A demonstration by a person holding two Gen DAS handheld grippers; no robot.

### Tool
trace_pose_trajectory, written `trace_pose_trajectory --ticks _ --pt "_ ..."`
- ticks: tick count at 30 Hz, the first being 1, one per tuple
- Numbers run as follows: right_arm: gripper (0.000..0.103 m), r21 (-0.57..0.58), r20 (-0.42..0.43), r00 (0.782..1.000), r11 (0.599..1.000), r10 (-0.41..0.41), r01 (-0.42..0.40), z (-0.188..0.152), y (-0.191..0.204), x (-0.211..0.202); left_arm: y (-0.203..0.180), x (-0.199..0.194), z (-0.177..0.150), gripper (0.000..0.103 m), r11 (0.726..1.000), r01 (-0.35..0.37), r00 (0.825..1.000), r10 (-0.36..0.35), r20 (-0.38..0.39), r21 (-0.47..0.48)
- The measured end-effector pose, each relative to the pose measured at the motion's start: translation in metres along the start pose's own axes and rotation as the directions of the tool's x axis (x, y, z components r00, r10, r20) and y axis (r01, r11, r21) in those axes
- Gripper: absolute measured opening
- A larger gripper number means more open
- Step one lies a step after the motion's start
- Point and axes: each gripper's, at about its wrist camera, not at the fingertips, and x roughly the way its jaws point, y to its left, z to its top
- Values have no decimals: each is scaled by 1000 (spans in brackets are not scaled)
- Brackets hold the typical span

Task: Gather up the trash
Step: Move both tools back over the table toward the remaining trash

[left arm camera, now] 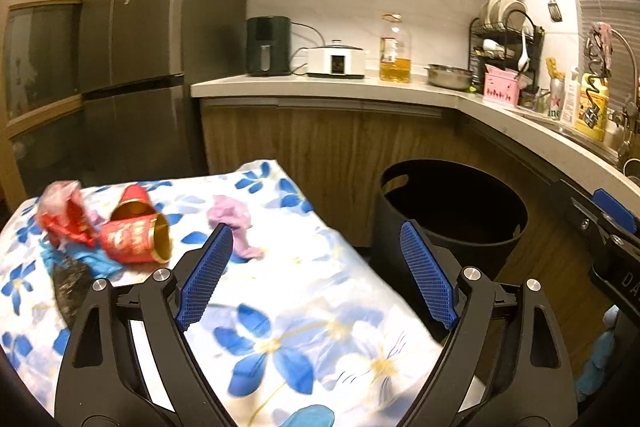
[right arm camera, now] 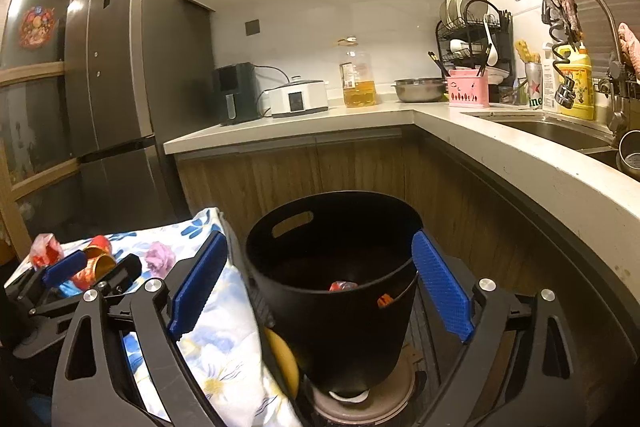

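Note:
A black bin (left arm camera: 448, 223) stands on the floor right of the floral-cloth table (left arm camera: 304, 315). On the cloth lie a red and gold paper cup (left arm camera: 136, 239), a crumpled red wrapper (left arm camera: 64, 215), a pink tissue wad (left arm camera: 234, 223), a blue scrap (left arm camera: 90, 261) and a dark wrapper (left arm camera: 70, 287). My left gripper (left arm camera: 316, 275) is open and empty over the table's right edge. My right gripper (right arm camera: 320, 283) is open and empty, with its jaws on either side of the bin (right arm camera: 332, 275). A red wrapper (right arm camera: 342, 285) lies inside the bin. The left gripper (right arm camera: 92, 269) also shows in the right wrist view.
A counter (left arm camera: 320, 89) runs behind and to the right with an air fryer (left arm camera: 268, 45), cooker, oil bottle (left arm camera: 395, 49), steel bowl and dish rack (left arm camera: 504, 43). A sink (right arm camera: 552, 131) is at right. A fridge (left arm camera: 132, 39) stands at left.

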Motion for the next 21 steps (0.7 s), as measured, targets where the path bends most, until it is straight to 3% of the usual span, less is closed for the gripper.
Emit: trace_pose_trajectory --ticks 13,21 --pt "90 -26 -7 999 999 46 -46 -19 37 -33 53 -51 -25 84 991 -119 993 119 8 -65" --pt "90 -34 -31 995 994 98 -99 -31 64 -32 93 -66 -44 84 964 -251 967 253 12 -90"
